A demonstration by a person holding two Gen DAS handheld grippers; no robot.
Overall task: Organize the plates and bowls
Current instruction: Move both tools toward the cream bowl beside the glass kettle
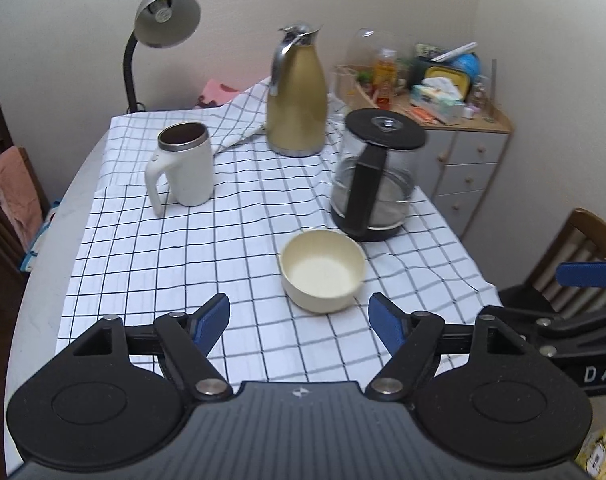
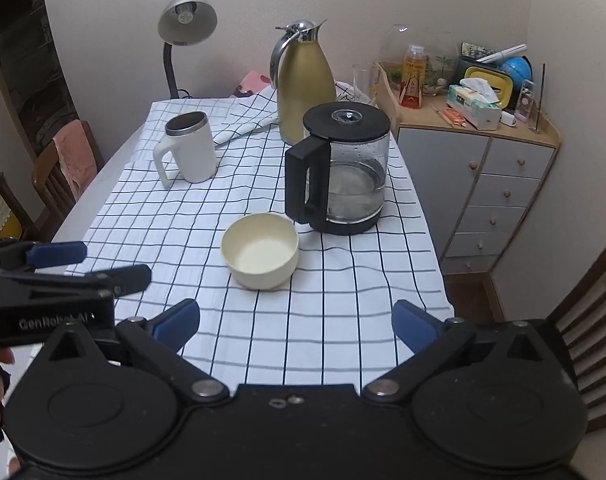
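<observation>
We are holding the left gripper (image 1: 299, 322) and the right gripper (image 2: 295, 326) side by side above the near edge of the checked cloth (image 1: 175, 264), both angled downward, jaws standing wide apart with nothing between them. Just beyond them a cream bowl (image 1: 322, 270) is sitting upright on the cloth, holding nothing. Immediately behind the bowl a glass kettle (image 2: 343, 168) with a black lid is standing, a little water lying at its bottom. Farther left a white mug (image 1: 185, 168) is showing a dark interior; we cannot tell its contents. Behind, a gold thermos jug (image 1: 297, 92) is standing closed, near a desk lamp (image 1: 163, 20).
</observation>
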